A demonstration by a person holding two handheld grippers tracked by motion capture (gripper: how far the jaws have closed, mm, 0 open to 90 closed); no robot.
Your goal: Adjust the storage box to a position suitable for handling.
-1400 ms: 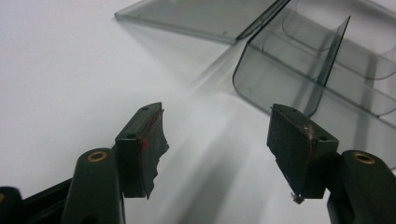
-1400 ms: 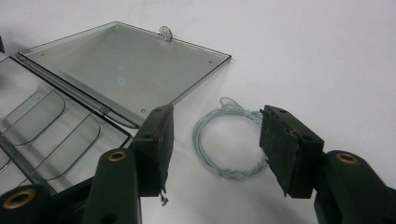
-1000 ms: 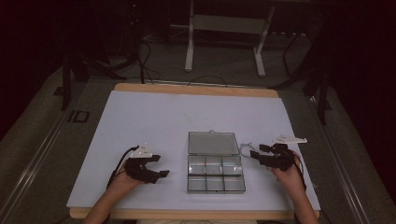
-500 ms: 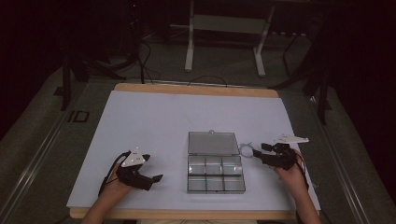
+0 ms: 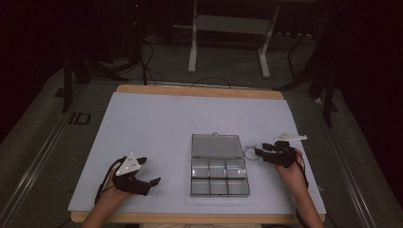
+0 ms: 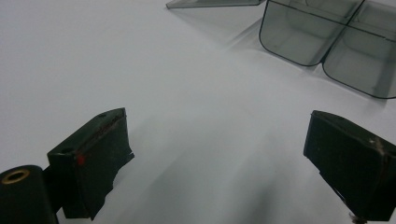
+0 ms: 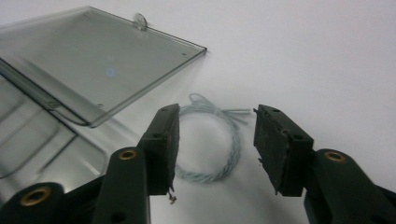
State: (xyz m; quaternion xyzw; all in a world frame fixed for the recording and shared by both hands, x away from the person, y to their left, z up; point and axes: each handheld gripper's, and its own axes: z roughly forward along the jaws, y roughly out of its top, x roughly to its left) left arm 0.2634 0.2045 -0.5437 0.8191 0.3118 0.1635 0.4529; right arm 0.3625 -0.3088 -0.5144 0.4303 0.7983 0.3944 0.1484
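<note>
The compartment box (image 5: 219, 176) is clear, smoky-grey plastic, smooth and glossy, as is its open lid (image 7: 100, 60). The loop of pale twisted string (image 7: 210, 142) looks fibrous and matt. The tabletop (image 5: 157, 123) is smooth matt white, edged in light wood.

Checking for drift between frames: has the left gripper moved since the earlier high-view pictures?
Yes. The left gripper has drawn away from the clear compartment box, toward the table's left and near edge, with its jaws open.

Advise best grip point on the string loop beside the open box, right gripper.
Pinch the twisted strand of the string loop across one side, coming straight down from above. It lies flat on the table, so only a top-down pinch gets both jaws of the right gripper around it.
</note>
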